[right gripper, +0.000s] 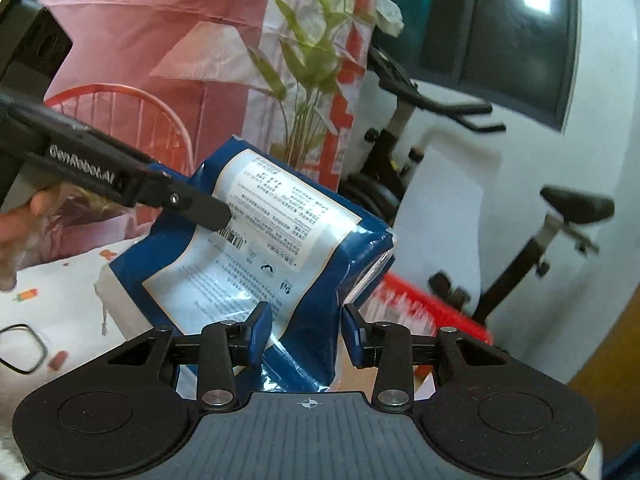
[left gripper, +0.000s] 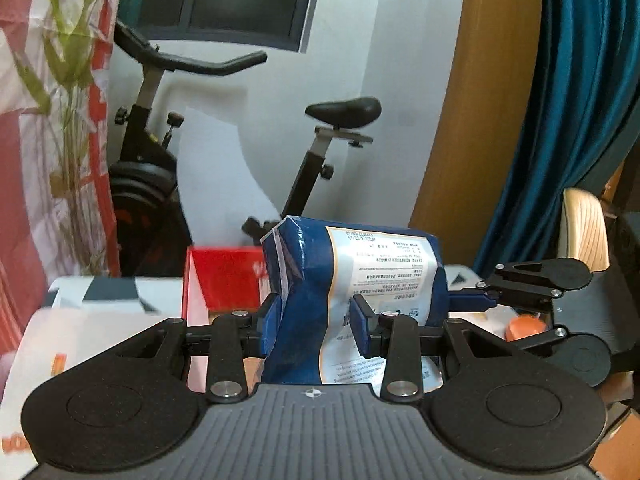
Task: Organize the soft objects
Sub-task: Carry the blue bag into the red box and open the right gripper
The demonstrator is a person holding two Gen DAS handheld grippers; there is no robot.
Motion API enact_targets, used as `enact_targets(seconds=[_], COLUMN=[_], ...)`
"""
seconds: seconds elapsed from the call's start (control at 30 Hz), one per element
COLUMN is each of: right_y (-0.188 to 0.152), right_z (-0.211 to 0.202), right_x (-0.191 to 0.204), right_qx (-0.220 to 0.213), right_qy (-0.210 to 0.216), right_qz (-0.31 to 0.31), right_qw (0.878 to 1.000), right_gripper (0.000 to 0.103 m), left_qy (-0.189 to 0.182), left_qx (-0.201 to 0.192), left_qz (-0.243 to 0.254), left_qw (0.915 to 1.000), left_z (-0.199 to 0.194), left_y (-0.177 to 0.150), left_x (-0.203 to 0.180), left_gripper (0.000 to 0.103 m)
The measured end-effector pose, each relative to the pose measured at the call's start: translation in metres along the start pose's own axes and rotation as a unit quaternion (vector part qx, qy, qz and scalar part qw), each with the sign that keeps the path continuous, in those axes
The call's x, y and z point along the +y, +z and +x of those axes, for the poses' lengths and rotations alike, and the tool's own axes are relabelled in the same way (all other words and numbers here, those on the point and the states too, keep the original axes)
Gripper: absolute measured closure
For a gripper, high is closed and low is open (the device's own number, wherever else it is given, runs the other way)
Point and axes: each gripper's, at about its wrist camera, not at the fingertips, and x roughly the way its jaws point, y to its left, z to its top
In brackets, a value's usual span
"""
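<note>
A soft blue pack with a white printed label (left gripper: pixel 360 276) hangs in the air between both grippers. In the left wrist view my left gripper (left gripper: pixel 316 324) is shut on its lower part, and the blue pads dent the wrapper on both sides. My right gripper (left gripper: pixel 476 300) grips the pack's right end. In the right wrist view the pack (right gripper: pixel 260 248) lies tilted, with my right gripper (right gripper: pixel 306 334) shut on its near corner. The left gripper (right gripper: pixel 212 210) reaches in from the upper left and clamps the far end; its other finger is hidden behind the pack.
An exercise bike (left gripper: pixel 160 168) stands by the white wall. A red open box (left gripper: pixel 224 280) sits just behind the pack. Below lies a white patterned tablecloth (right gripper: pixel 60 280). A blue curtain (left gripper: pixel 580 120), a wooden chair back (left gripper: pixel 582 228) and a person's hand (right gripper: pixel 16 232) are also in view.
</note>
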Motion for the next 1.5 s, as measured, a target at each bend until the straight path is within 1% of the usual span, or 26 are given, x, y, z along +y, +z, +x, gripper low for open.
enact_targets(seconds=[0.07, 0.13, 0.23, 0.3, 0.37, 0.47, 0.53, 0.6, 0.7, 0.87, 0.97, 1.07, 1.13, 1.2, 1.27, 1.4, 1.43, 1.5], right_y=[0.010, 0.017, 0.022, 0.023, 0.024, 0.022, 0.019, 0.013, -0.002, -0.026, -0.031, -0.034, -0.032, -0.032, -0.032, -0.034, -0.032, -0.030], right_z=[0.011, 0.021, 0.037, 0.048, 0.058, 0.073, 0.085, 0.097, 0.113, 0.131, 0.137, 0.138, 0.142, 0.142, 0.142, 0.132, 0.127, 0.116], right_x=[-0.008, -0.015, -0.022, -0.024, -0.025, -0.025, -0.026, -0.028, -0.031, -0.028, -0.029, -0.034, -0.038, -0.044, -0.052, -0.060, -0.063, -0.068], right_qx=[-0.004, -0.010, -0.009, -0.011, -0.025, -0.036, -0.029, -0.017, 0.010, 0.053, 0.072, 0.090, 0.100, 0.103, 0.106, 0.111, 0.108, 0.096], right_qy=[-0.010, -0.020, -0.037, -0.054, -0.081, -0.110, -0.116, -0.111, -0.090, -0.064, -0.041, -0.032, -0.033, -0.038, -0.037, -0.042, -0.039, -0.034], right_qz=[-0.016, -0.034, -0.067, -0.090, -0.113, -0.145, -0.157, -0.157, -0.138, -0.124, -0.096, -0.068, -0.055, -0.043, -0.022, 0.018, 0.036, 0.065], right_qw=[1.000, 0.999, 0.997, 0.994, 0.990, 0.983, 0.980, 0.981, 0.986, 0.989, 0.992, 0.993, 0.993, 0.993, 0.993, 0.993, 0.993, 0.993], right_gripper=[0.073, 0.073, 0.074, 0.075, 0.078, 0.078, 0.078, 0.078, 0.078, 0.081, 0.083, 0.085, 0.086, 0.086, 0.086, 0.085, 0.084, 0.078], left_qy=[-0.003, -0.008, -0.024, -0.027, -0.014, 0.007, 0.015, 0.015, 0.005, -0.003, -0.012, -0.019, -0.013, -0.002, 0.003, 0.022, 0.028, 0.041], left_qx=[-0.011, -0.019, -0.031, -0.038, -0.040, -0.043, -0.038, -0.022, 0.013, 0.084, 0.108, 0.125, 0.139, 0.145, 0.144, 0.129, 0.122, 0.110], left_qz=[0.008, 0.011, -0.006, -0.015, -0.020, -0.022, -0.022, -0.030, -0.046, -0.048, -0.046, -0.045, -0.036, -0.026, -0.030, -0.034, -0.030, -0.024], left_qw=[0.9999, 0.9997, 0.9992, 0.9988, 0.9989, 0.9988, 0.9989, 0.9992, 0.9988, 0.9953, 0.9931, 0.9909, 0.9895, 0.9891, 0.9891, 0.9909, 0.9917, 0.9928], left_z=[0.005, 0.013, 0.026, 0.036, 0.047, 0.064, 0.077, 0.089, 0.108, 0.131, 0.136, 0.139, 0.143, 0.144, 0.143, 0.131, 0.125, 0.112], left_y=[0.013, 0.024, 0.036, 0.040, 0.043, 0.045, 0.044, 0.040, 0.025, 0.001, -0.006, -0.009, -0.013, -0.015, -0.016, -0.011, -0.010, -0.008], left_x=[0.006, 0.013, 0.024, 0.029, 0.031, 0.032, 0.034, 0.041, 0.052, 0.061, 0.063, 0.063, 0.063, 0.064, 0.068, 0.068, 0.066, 0.061], left_gripper=[0.063, 0.063, 0.063, 0.063, 0.063, 0.063, 0.063, 0.063, 0.063, 0.063, 0.063, 0.063, 0.063, 0.063, 0.063, 0.063, 0.063, 0.063])
